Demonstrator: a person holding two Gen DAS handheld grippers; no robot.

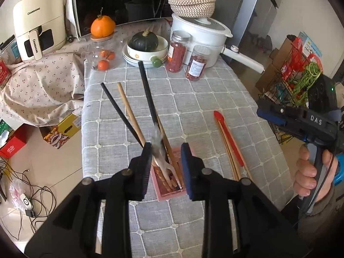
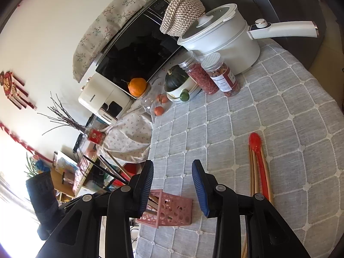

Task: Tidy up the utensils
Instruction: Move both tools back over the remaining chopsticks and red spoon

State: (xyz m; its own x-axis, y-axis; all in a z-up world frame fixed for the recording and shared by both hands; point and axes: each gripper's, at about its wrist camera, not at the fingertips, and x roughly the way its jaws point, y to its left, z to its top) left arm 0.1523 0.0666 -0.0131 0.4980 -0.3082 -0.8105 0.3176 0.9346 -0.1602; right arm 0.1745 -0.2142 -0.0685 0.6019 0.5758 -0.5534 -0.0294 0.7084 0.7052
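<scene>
Red spoon (image 2: 257, 161) lies lengthwise on wooden chopsticks (image 2: 253, 172), just right of your right gripper (image 2: 173, 185).
Its jaws gape empty (left gripper (image 1: 165, 167) likewise released, above pink holder (image 1: 169, 185)).

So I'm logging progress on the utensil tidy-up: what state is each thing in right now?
Pink perforated utensil holder: upright on the grey checked tablecloth, partly filled.
Black chopsticks: standing in the holder, leaning.
Metal fork: blurred, between the open jaws, over the holder.
Red plastic spoon: lying flat on the cloth, outside the holder.
Wooden chopsticks: flat beside the spoon.
Left gripper: open.
Right gripper: open, empty.
White electric pot: lid on.
</scene>
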